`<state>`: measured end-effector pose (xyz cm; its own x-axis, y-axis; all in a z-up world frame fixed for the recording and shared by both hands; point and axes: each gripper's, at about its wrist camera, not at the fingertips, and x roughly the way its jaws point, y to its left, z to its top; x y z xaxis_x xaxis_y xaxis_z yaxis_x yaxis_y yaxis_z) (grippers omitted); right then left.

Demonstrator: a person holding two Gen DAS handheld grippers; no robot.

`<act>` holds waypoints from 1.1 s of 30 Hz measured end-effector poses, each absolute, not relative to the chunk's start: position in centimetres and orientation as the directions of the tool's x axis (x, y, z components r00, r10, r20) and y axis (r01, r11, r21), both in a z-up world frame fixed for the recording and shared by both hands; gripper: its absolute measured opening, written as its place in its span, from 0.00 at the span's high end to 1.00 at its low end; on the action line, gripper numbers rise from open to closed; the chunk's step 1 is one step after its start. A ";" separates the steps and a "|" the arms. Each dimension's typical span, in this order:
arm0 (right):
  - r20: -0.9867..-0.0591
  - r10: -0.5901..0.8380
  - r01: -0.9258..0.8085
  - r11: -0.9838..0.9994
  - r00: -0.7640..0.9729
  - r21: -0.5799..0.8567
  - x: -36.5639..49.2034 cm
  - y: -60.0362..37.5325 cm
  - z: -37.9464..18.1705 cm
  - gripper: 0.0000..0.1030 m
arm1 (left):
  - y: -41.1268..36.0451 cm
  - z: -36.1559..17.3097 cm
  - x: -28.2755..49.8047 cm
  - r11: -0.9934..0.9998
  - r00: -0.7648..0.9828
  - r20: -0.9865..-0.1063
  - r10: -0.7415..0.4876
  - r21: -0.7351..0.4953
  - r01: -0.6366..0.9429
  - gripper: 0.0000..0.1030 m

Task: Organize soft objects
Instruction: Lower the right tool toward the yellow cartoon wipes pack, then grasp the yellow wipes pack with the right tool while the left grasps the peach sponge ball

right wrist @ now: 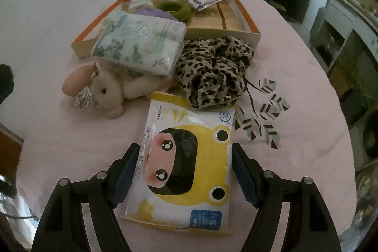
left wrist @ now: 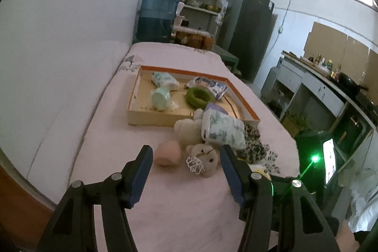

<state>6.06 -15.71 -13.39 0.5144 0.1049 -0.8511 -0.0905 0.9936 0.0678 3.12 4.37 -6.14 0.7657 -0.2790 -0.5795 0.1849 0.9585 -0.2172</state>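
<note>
In the right wrist view, a yellow cartoon wipes pack [right wrist: 186, 162] lies flat on the pink bedsheet [right wrist: 70, 157]. My right gripper [right wrist: 185, 148] is open, with a finger close by each long edge of the pack. Beyond it are a leopard-print scrunchie [right wrist: 212, 72], a cream plush bunny [right wrist: 106, 91] with a tiara, and a floral tissue pack [right wrist: 139, 44] leaning on the orange-rimmed box [right wrist: 245, 13]. My left gripper [left wrist: 185, 150] is open and empty, just short of the plush bunny [left wrist: 205, 157] and a pink soft ball [left wrist: 166, 154].
The box [left wrist: 243, 96] holds a green ring scrunchie [left wrist: 199, 97], a mint soft item [left wrist: 160, 98] and two small packs. A white wall [left wrist: 59, 51] runs along the bed's left side. A water jug, shelves and a fridge stand beyond the bed; its right edge drops to the floor.
</note>
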 end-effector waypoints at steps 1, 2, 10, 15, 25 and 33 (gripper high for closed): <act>-0.848 0.107 -0.099 0.993 0.518 0.065 6.0 -15.7 -13.4 0.27 | 4.3 -6.4 3.2 0.959 0.762 -0.584 -0.279 -0.214 0.187 0.43; -0.845 0.110 -0.107 0.992 0.523 0.063 5.9 -15.7 -13.3 0.30 | 4.2 -6.7 3.2 0.959 0.759 -0.587 -0.280 -0.212 0.189 0.43; -0.830 0.163 -0.142 0.985 0.534 0.102 5.0 -16.4 -12.9 0.44 | 4.1 -8.6 4.9 0.966 0.743 -0.617 -0.259 -0.173 0.193 0.43; -0.819 0.201 -0.159 0.978 0.538 0.136 4.3 -16.9 -12.6 0.44 | 4.9 -9.6 7.4 0.974 0.733 -0.641 -0.228 -0.154 0.168 0.43; -0.810 0.257 -0.158 0.966 0.528 0.204 4.2 -17.7 -12.2 0.44 | 4.2 -11.5 9.8 0.966 0.674 -0.693 -0.255 -0.160 0.201 0.48; -0.809 0.254 -0.161 0.967 0.530 0.198 4.2 -17.7 -12.3 0.44 | 4.1 -12.5 11.0 0.966 0.650 -0.715 -0.257 -0.166 0.199 0.56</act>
